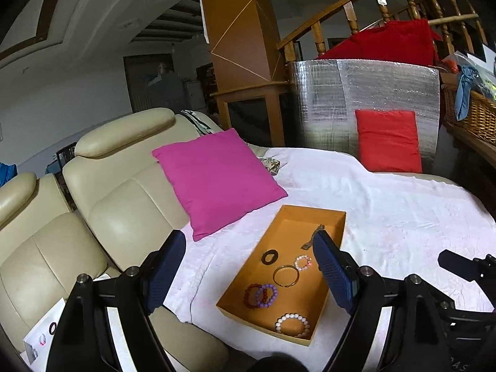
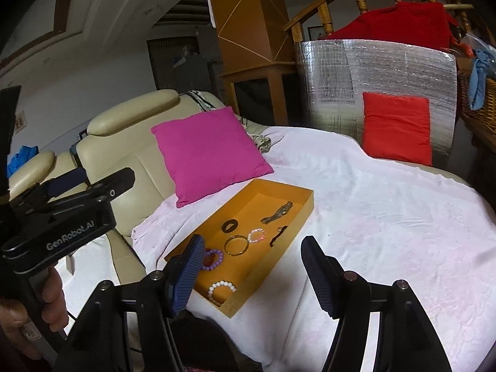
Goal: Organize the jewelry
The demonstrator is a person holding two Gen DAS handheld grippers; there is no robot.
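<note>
An open orange tray (image 1: 313, 209) (image 2: 297, 192) lies on a white cloth (image 1: 403, 217) spread over the sofa. It holds a black ring (image 1: 270, 256), a gold bangle (image 1: 285, 276), a pink bead bracelet (image 1: 303, 262), red (image 1: 250, 296) and purple (image 1: 267, 294) bead bracelets, a white bead bracelet (image 1: 293, 325) and a metal watch strap (image 2: 277, 212). My left gripper (image 1: 249, 241) hovers open in front of the tray, holding nothing. My right gripper (image 2: 254, 243) is also open and empty, above the tray's near corner. In the right wrist view, the left gripper (image 2: 96, 183) appears at the left.
A pink cushion (image 1: 217, 179) leans on the cream leather sofa (image 1: 124, 204) behind the tray. A red cushion (image 1: 387, 139) rests against a silver foil panel (image 1: 372, 93). A printed sheet (image 1: 40, 338) lies on the sofa seat. A person's hand (image 2: 46, 303) holds the left gripper's handle.
</note>
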